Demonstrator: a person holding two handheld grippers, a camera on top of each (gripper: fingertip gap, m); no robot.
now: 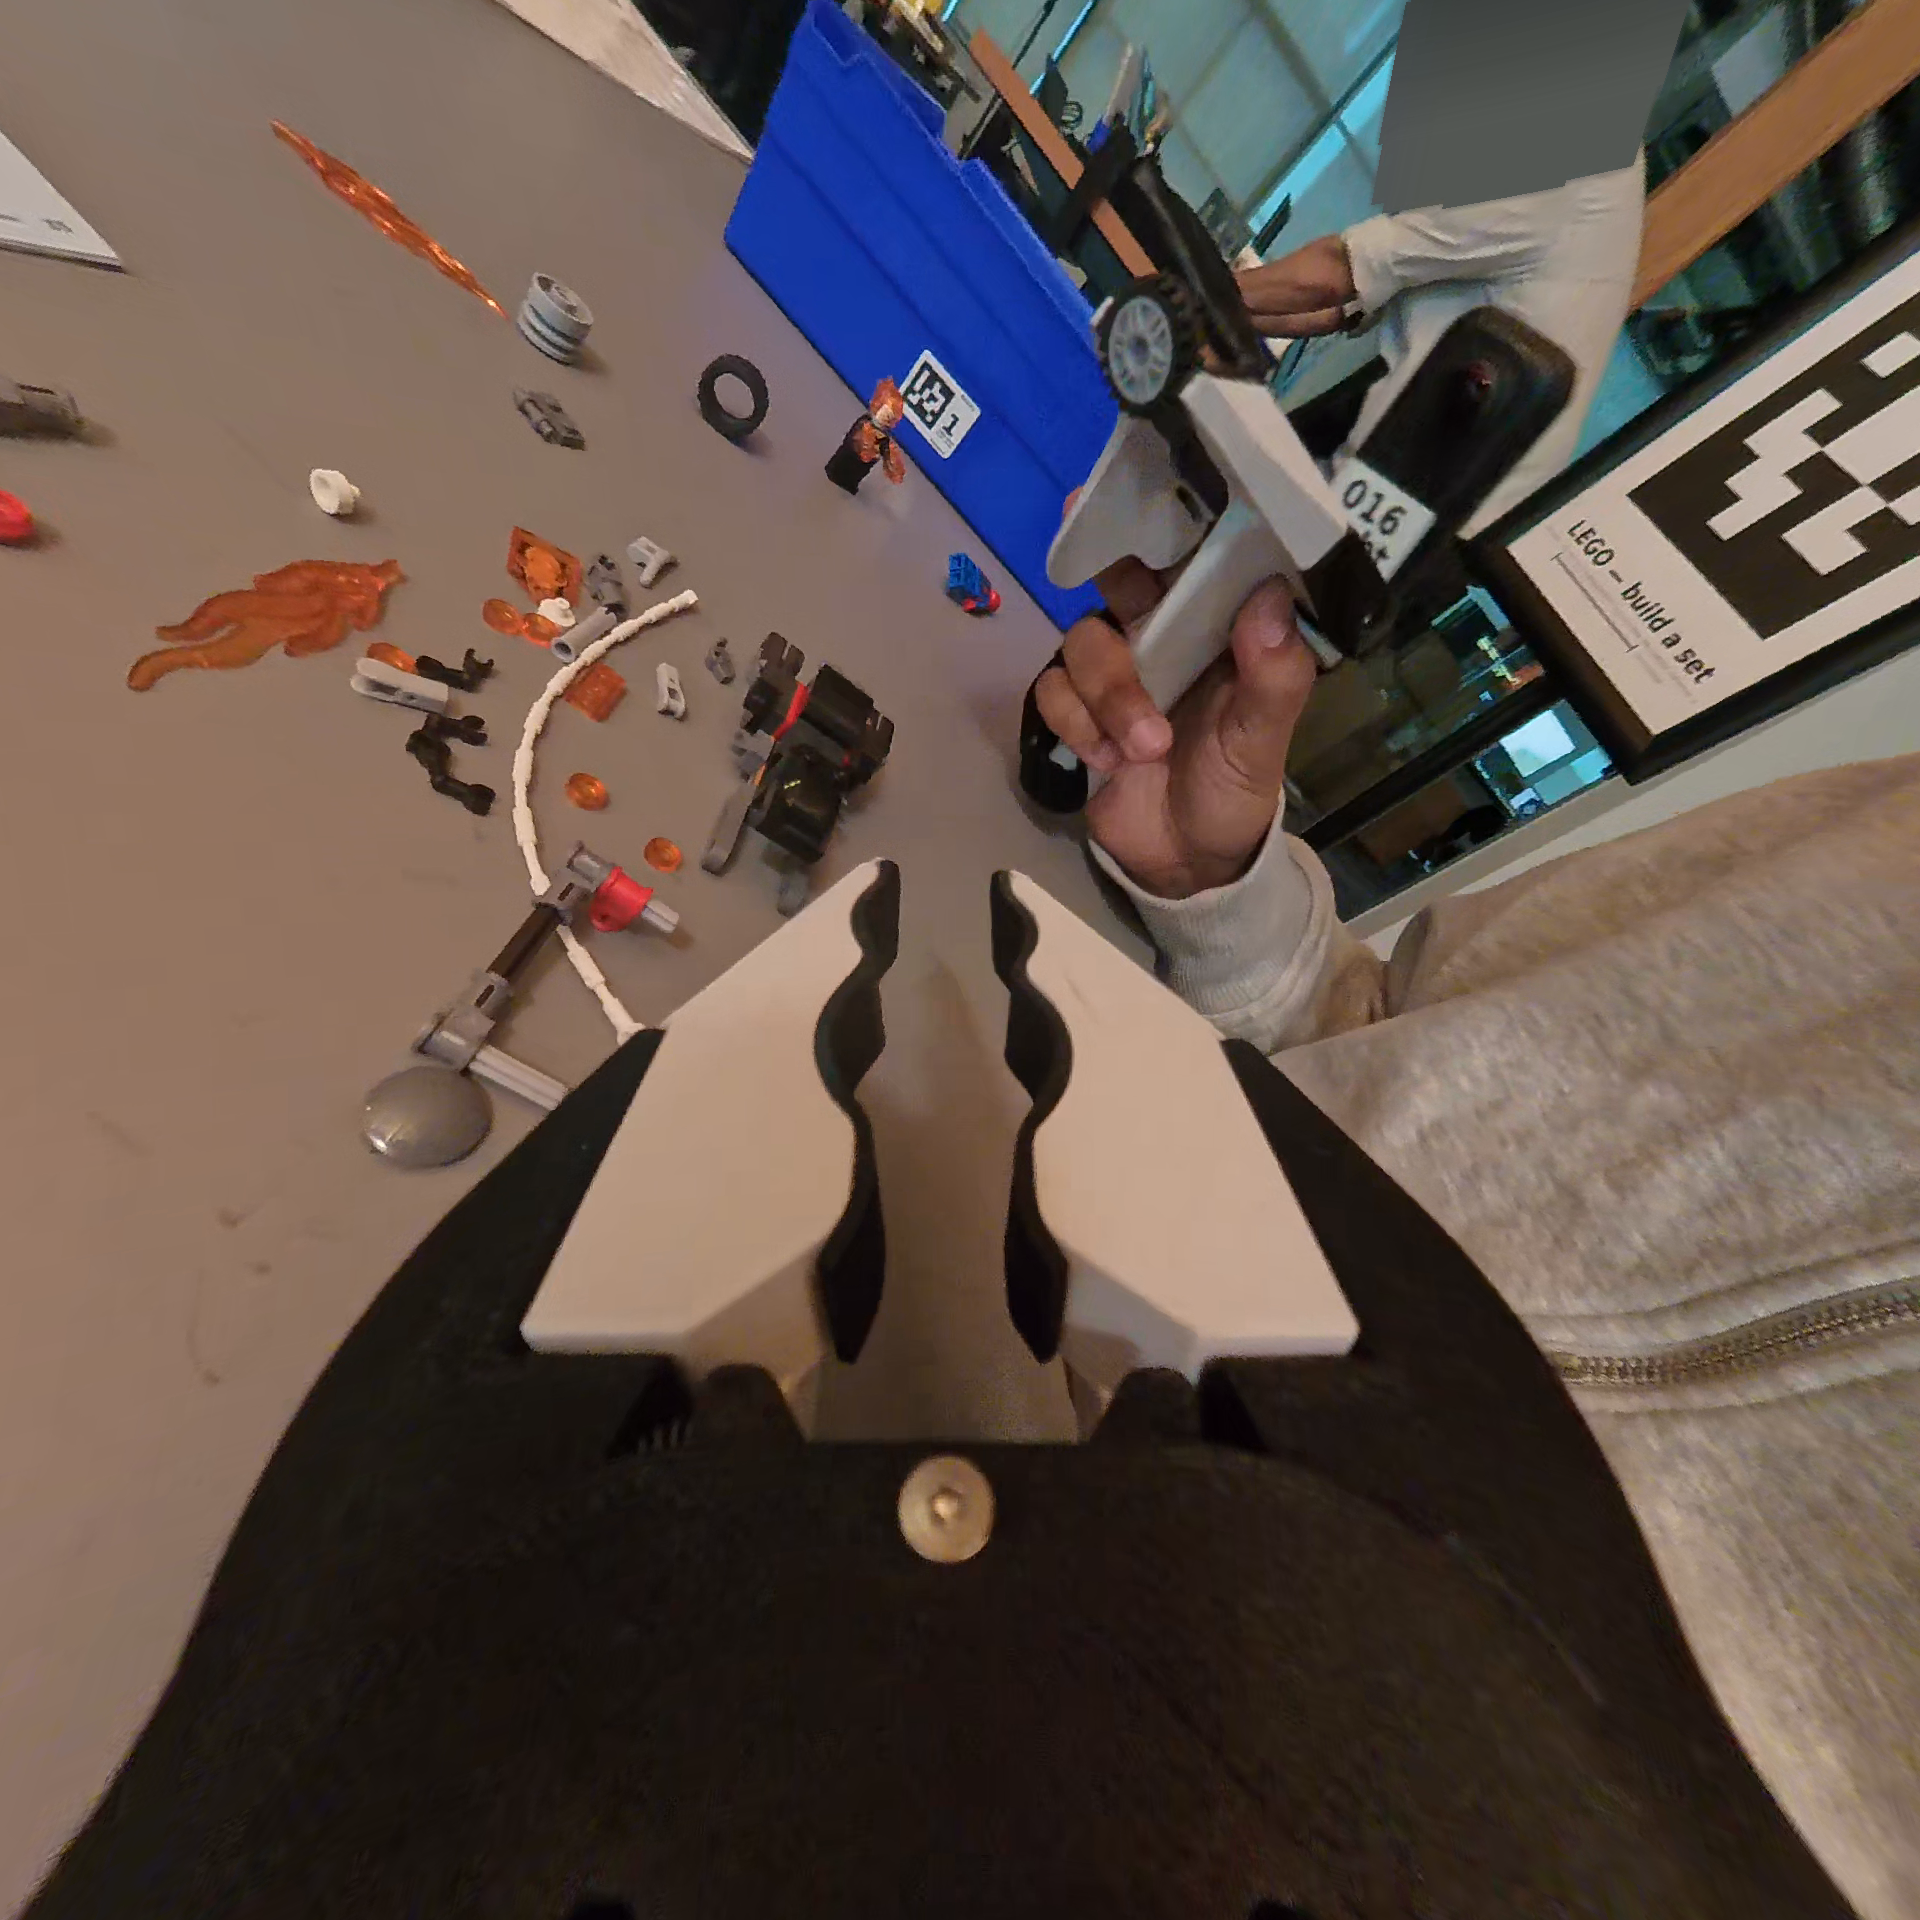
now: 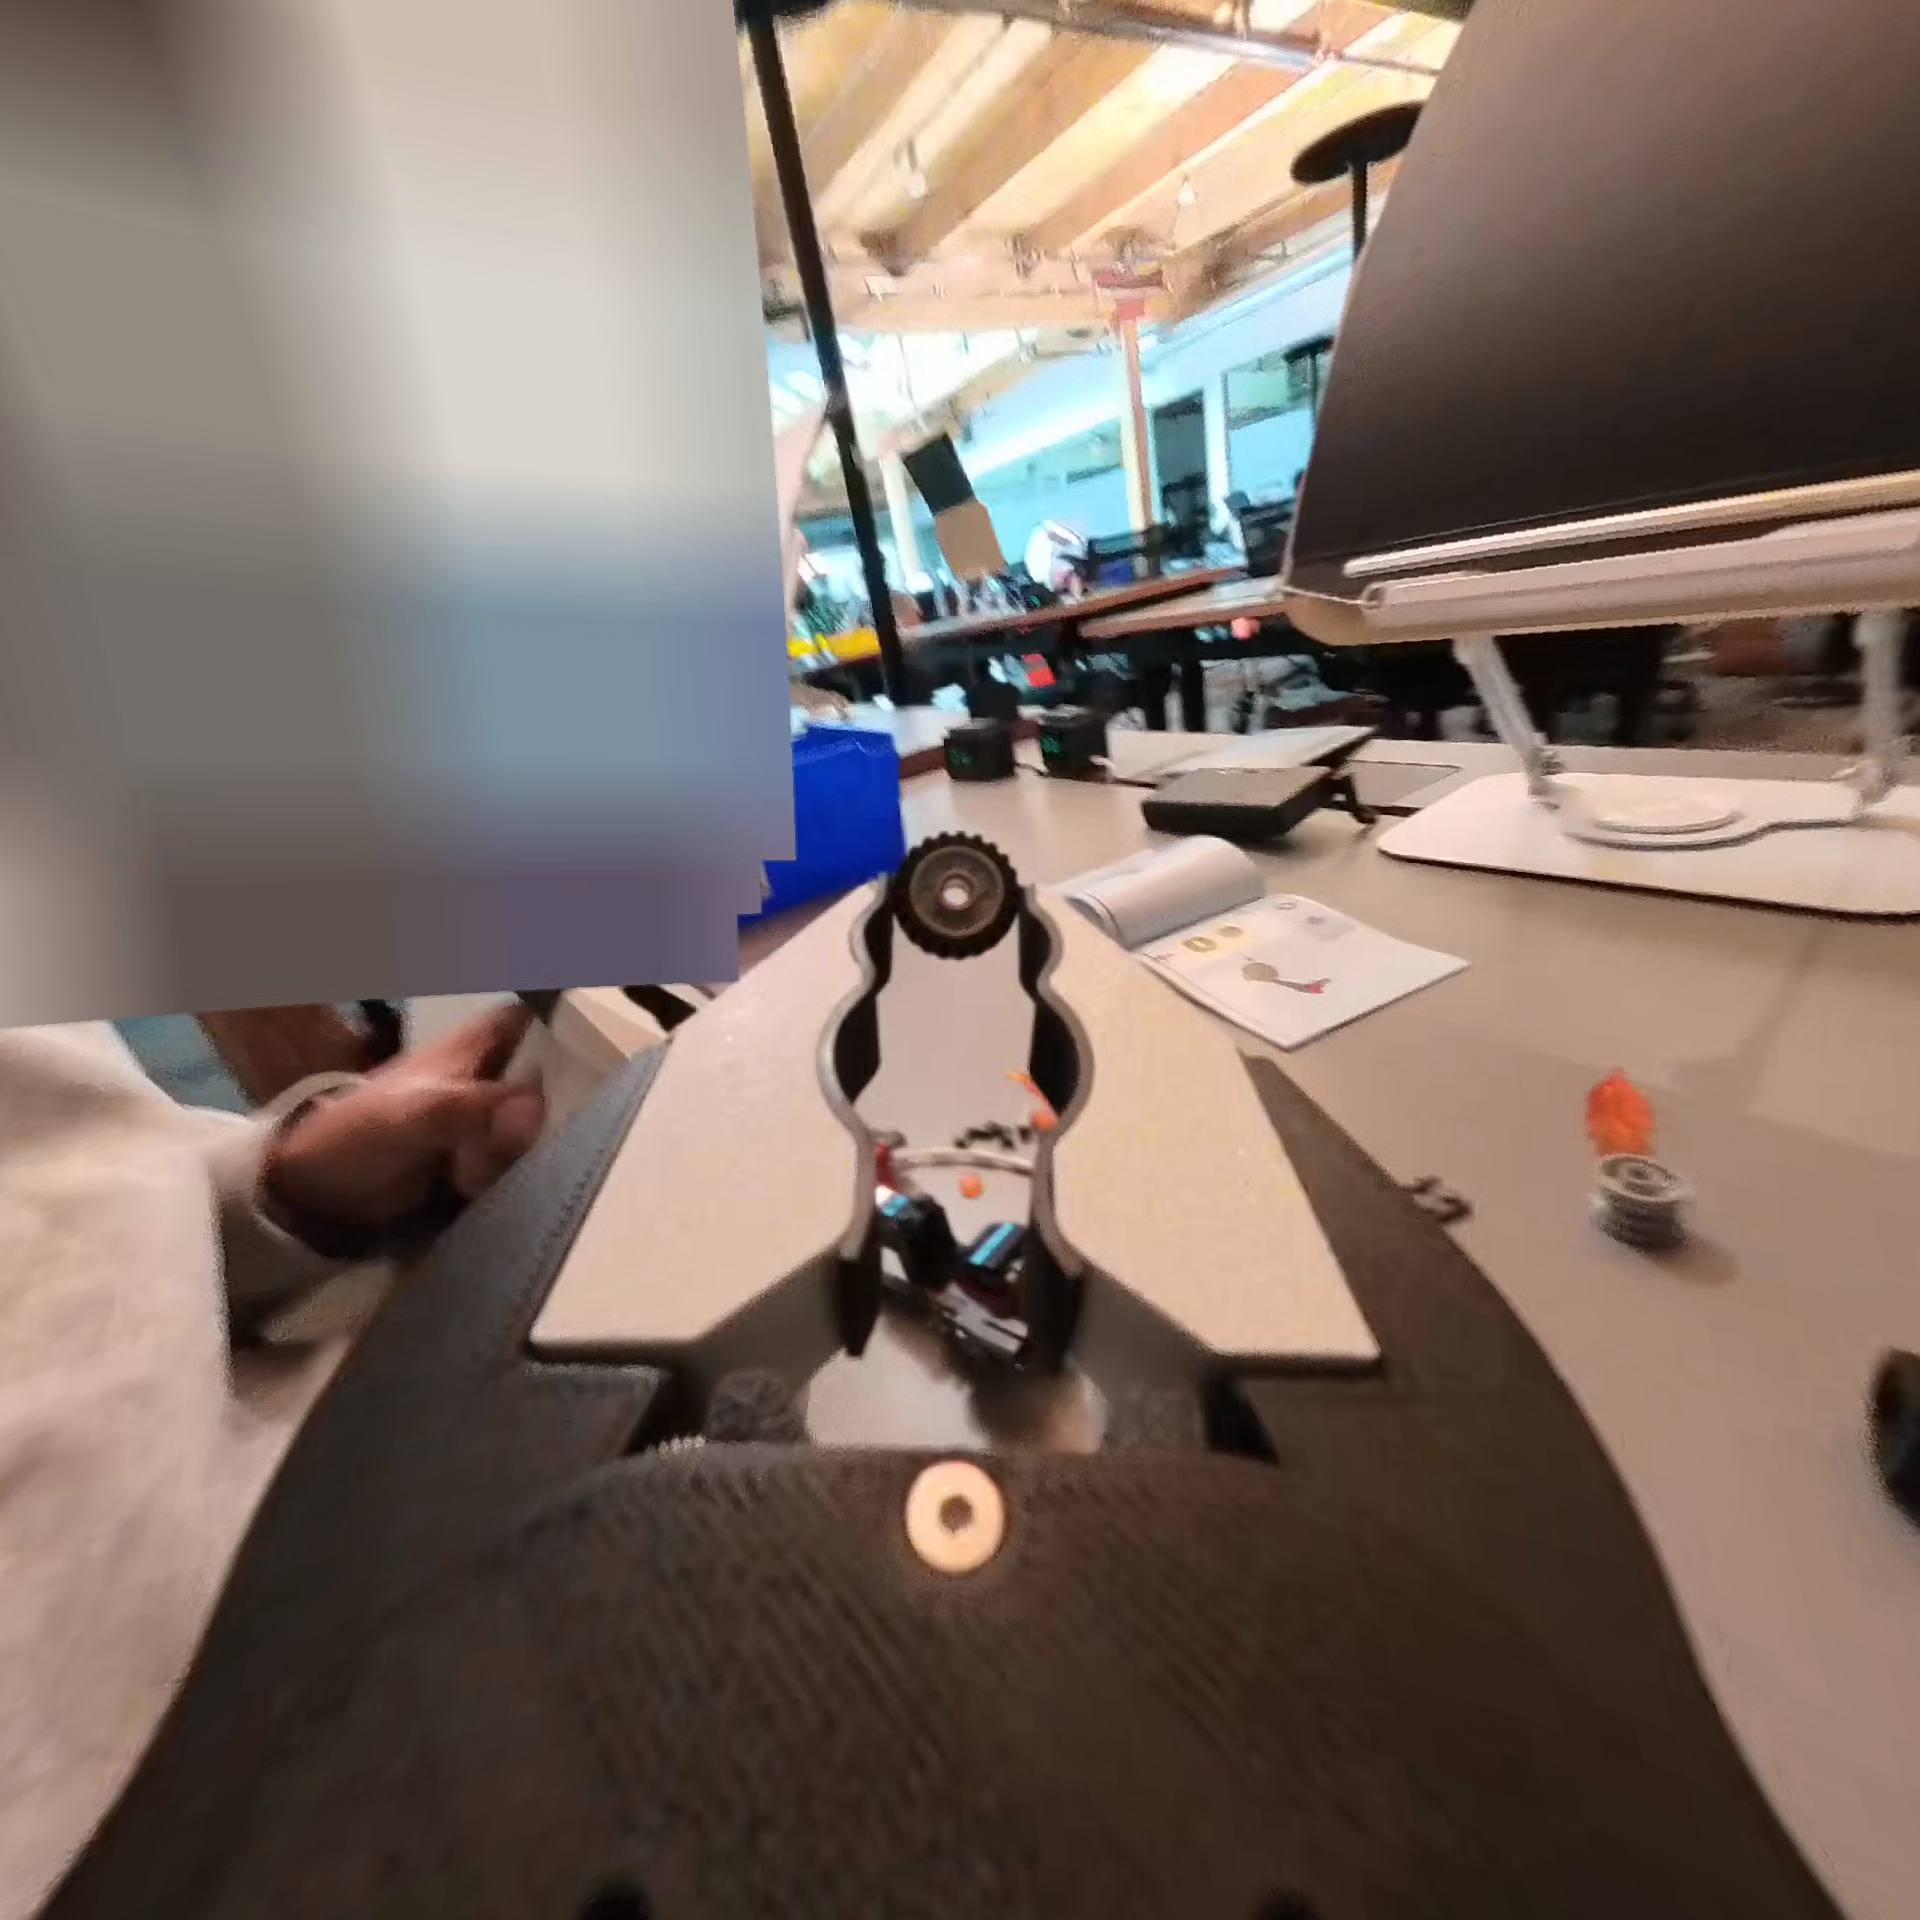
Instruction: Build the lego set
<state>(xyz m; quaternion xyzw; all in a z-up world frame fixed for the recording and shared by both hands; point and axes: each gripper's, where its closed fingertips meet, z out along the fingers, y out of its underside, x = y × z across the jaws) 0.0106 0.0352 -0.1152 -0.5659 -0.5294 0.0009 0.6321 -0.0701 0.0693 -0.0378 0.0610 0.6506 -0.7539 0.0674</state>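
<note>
My left gripper (image 1: 943, 883) is open and empty, held above the grey table's near edge. My right gripper (image 2: 954, 902) is shut on a small wheel with a black tyre (image 2: 954, 900) at its fingertips; it shows raised in the left wrist view (image 1: 1141, 343). A black and red partial build (image 1: 810, 750) lies just ahead of the left gripper. A grey and red axle assembly (image 1: 540, 940) with a grey dome (image 1: 426, 1114) lies to its left. Loose pieces are scattered around: orange flame parts (image 1: 281, 618), a white curved chain (image 1: 566, 717), a loose black tyre (image 1: 732, 398), a grey wheel hub (image 1: 556, 315), a minifigure (image 1: 871, 436).
A blue bin (image 1: 914, 301) stands at the back of the table. An open instruction booklet (image 2: 1278, 951) lies ahead of the right gripper, with a laptop on a stand (image 2: 1621, 582) behind it. A person's hand (image 1: 1184, 727) holds the right gripper. One gripper's finger ends stand about 12 cm off the other's. The left gripper is farther from the grey wheel hub (image 1: 556, 315), some 25 cm, than the right, some 20 cm. Look for it in the right wrist view (image 2: 1620, 1192) too.
</note>
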